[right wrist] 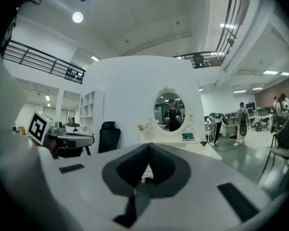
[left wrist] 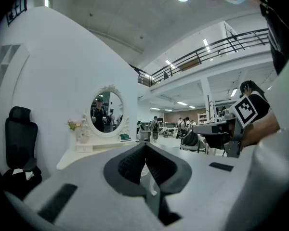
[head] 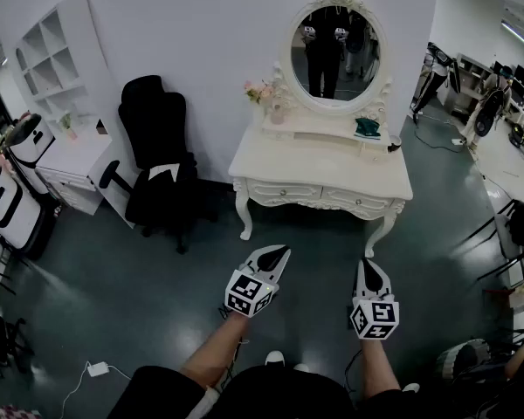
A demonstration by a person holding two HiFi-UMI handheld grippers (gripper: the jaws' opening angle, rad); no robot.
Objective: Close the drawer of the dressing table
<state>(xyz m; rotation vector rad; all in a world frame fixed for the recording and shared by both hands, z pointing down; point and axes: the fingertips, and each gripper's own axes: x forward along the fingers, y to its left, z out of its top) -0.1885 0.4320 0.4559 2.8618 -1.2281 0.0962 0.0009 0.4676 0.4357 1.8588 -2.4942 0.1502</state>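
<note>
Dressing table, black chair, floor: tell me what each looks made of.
Dressing table: likely painted wood or moulded board, cream with a satin finish; the carved legs and drawer fronts suggest it. Black chair: matte fabric or mesh over padding, no shine; which of the two is unclear. Floor: hard, glossy dark coating, perhaps epoxy; it mirrors light patches.

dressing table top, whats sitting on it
On the dressing table stand an oval mirror, pink flowers at its left and a dark green thing at its right, too small to identify. Whatever lies behind the mirror's base is hidden.
</note>
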